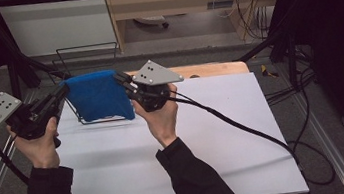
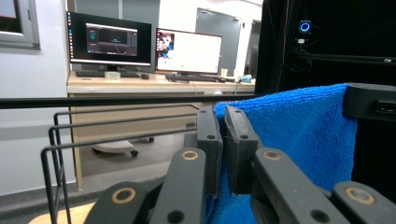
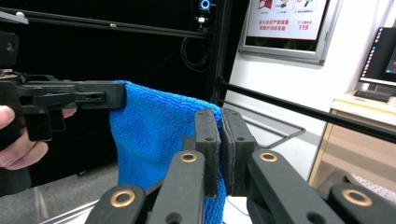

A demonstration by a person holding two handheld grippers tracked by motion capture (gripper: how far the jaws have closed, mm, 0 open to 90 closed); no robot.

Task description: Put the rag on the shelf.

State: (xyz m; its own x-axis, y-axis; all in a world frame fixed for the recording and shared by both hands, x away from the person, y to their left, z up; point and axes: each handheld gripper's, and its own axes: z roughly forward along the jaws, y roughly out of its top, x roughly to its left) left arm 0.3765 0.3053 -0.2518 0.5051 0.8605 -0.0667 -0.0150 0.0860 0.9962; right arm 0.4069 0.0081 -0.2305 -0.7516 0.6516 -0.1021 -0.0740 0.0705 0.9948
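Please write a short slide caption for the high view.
Two grippers hold a blue towel stretched above a wire rack.

A bright blue terry cloth (image 1: 95, 97) hangs in the air above the bench, stretched by its top edge between two upper corners, one at nine o'clock, the other at three o'clock. Its top edge runs nearly level; the rest droops in a soft fold, tapering toward five o'clock
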